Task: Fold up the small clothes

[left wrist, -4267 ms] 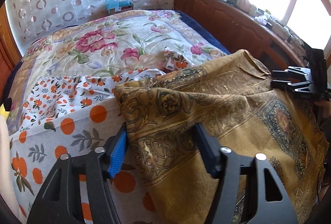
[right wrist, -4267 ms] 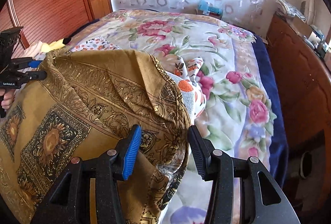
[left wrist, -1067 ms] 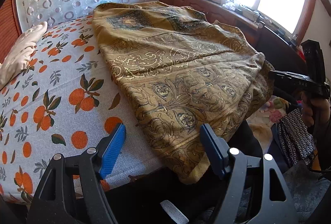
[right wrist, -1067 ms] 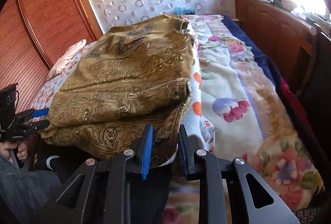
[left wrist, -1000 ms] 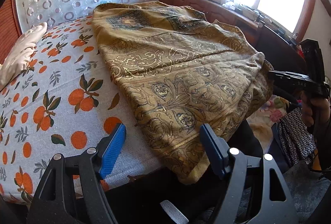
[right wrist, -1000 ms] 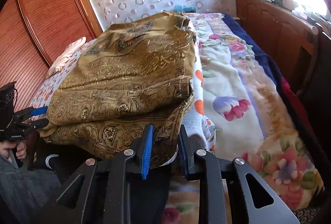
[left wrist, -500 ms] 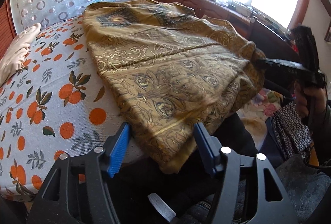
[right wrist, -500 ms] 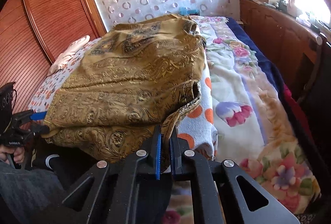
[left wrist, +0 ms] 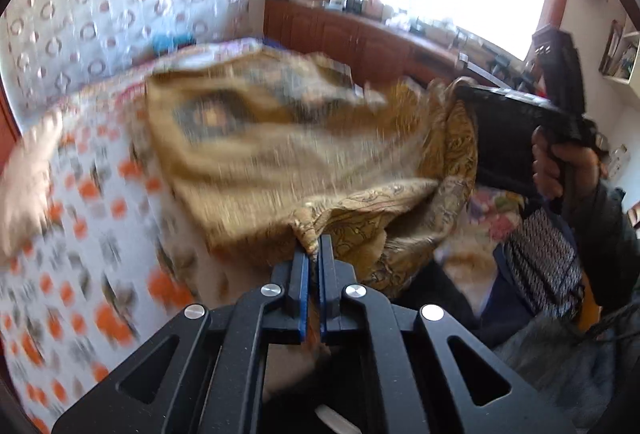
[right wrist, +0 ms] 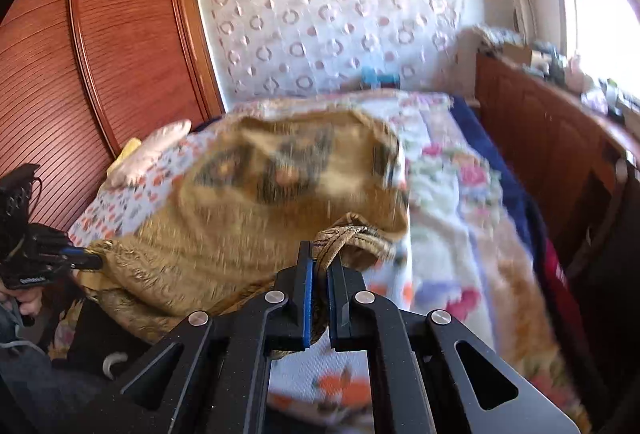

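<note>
draping over the near part of the bed, the gold patterned cloth has its near edge lifted off the mattress, with one near corner pinched in each gripper, and its far part lying on the orange-dotted sheet. the left gripper has its fingers brought narrow on a small bunched corner, with only a nub of fabric showing above the tips. the right gripper is likewise clamped narrow on the other corner, where a thick rolled hem pokes out over the fingers. the risk, as i judge it, starts with those shallow bites: the cloth looks thin and slick, so a quick swing forward could pull a corner free and drop that side in a heap. the edge between the two grippers sags in loose folds instead of hanging taut, so laying it down like this would likely trap creases or give a crooked fold. much of both views is smeared with motion, so how flat the far end lies cannot be told. the sheet under the cloth is loose too and could drag along with it. the pale pillow sits well off to the left, near the wooden wardrobe, out of the way.
</note>
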`<action>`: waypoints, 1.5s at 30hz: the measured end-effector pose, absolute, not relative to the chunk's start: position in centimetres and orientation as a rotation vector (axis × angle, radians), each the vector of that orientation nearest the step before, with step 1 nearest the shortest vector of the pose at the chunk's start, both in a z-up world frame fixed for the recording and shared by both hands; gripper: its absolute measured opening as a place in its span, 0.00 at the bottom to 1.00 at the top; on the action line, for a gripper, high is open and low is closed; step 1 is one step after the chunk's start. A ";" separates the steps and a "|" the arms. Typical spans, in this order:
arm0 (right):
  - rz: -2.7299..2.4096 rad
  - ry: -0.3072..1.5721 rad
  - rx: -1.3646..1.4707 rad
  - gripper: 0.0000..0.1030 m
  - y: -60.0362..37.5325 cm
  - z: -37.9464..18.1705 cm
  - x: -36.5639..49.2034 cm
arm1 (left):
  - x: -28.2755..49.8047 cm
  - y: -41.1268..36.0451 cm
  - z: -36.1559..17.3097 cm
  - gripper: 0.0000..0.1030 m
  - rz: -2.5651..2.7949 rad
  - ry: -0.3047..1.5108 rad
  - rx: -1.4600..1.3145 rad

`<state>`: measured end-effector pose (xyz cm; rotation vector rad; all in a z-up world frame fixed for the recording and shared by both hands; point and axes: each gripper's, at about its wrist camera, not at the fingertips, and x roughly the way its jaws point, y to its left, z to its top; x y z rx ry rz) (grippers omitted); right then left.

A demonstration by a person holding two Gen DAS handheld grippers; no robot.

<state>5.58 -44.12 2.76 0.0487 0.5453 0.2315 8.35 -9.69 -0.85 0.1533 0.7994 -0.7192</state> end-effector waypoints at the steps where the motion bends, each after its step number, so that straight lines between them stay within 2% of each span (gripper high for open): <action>1: 0.229 0.528 0.039 0.05 -44.2 3.5 6.7 | 9.4 -9.8 0.0 0.04 -0.717 0.782 0.154; 9: 0.215 0.440 -0.001 0.05 -44.5 7.4 17.1 | 21.3 -10.4 4.0 0.04 -0.617 0.698 0.132; 17: 0.169 0.460 -0.029 0.05 -43.4 6.1 29.2 | 36.0 -10.1 3.2 0.04 -0.502 0.736 0.052; 28: 0.138 0.582 -0.102 0.05 -39.4 3.0 40.7 | 43.5 -10.6 0.2 0.05 -0.461 0.761 0.059; 29: 0.141 0.585 -0.114 0.05 -38.9 3.0 41.3 | 43.8 -10.5 0.0 0.08 -0.461 0.765 0.070; 31: 0.144 0.593 -0.134 0.05 -38.5 3.0 42.5 | 43.6 -10.6 -0.1 0.24 -0.458 0.759 0.106; 32: 0.145 0.596 -0.140 0.05 -38.5 3.0 42.5 | 43.4 -10.6 0.0 0.47 -0.455 0.747 0.119; 33: 0.144 0.599 -0.144 0.05 -38.6 3.2 42.4 | 43.1 -10.4 0.2 0.65 -0.449 0.724 0.130; 35: 0.138 0.602 -0.147 0.05 -39.1 3.8 42.6 | 42.5 -10.1 0.4 0.75 -0.448 0.711 0.128; 41: 0.144 0.636 -0.111 0.08 -40.6 4.9 42.6 | 40.8 -9.3 0.3 0.76 -0.478 0.741 0.090; 44: 0.132 0.598 -0.103 0.20 -41.4 5.6 40.7 | 38.7 -8.9 -0.8 0.76 -0.519 0.780 0.080; 45: 0.129 0.593 -0.102 0.29 -41.5 5.5 40.2 | 38.3 -8.9 -1.1 0.76 -0.528 0.792 0.074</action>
